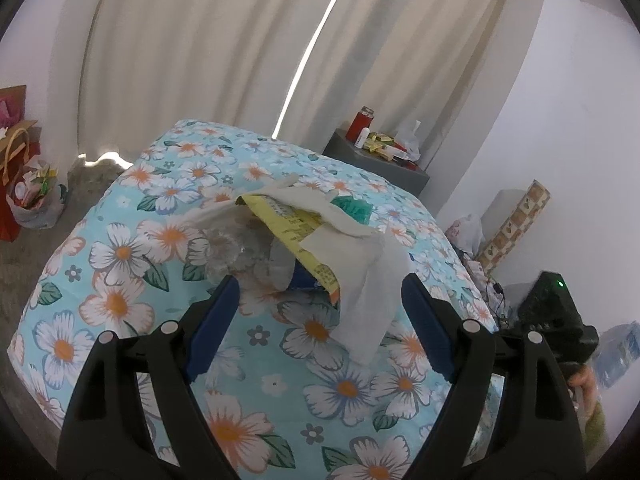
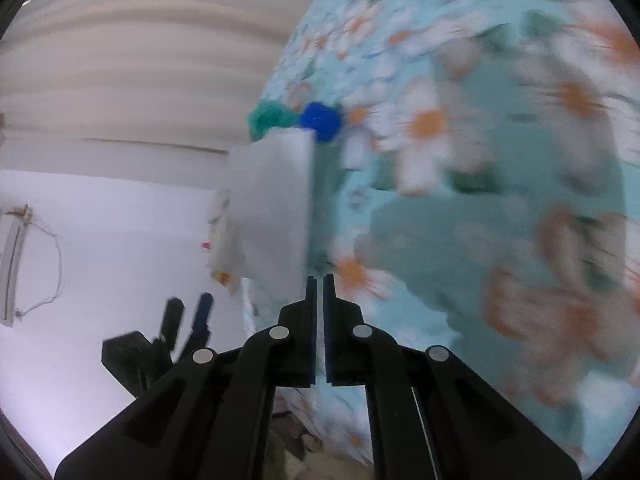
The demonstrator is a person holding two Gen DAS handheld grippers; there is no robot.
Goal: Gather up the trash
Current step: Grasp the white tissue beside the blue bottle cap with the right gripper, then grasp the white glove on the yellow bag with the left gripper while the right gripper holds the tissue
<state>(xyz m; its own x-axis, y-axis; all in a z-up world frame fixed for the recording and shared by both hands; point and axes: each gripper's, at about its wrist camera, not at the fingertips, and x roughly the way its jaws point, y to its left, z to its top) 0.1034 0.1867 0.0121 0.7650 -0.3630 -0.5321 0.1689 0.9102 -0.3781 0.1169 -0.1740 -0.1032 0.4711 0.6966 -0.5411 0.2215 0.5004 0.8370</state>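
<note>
White tissue (image 1: 372, 280) draped over the trash pile on the flowery blanket (image 1: 120, 280), left gripper (image 1: 316, 304) spread wide around it, right gripper (image 2: 319, 280) closed empty.

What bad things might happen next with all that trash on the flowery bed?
1. The left hand-held gripper is open around only the hanging white tissue; closing there might leave the yellow wrapper and clear plastic behind.
2. The pile sits loose on the bedspread, so a tug could scatter it.
3. The right hand-held gripper is shut, seemingly empty, and its view is blurred; it may bump the pile.
</note>
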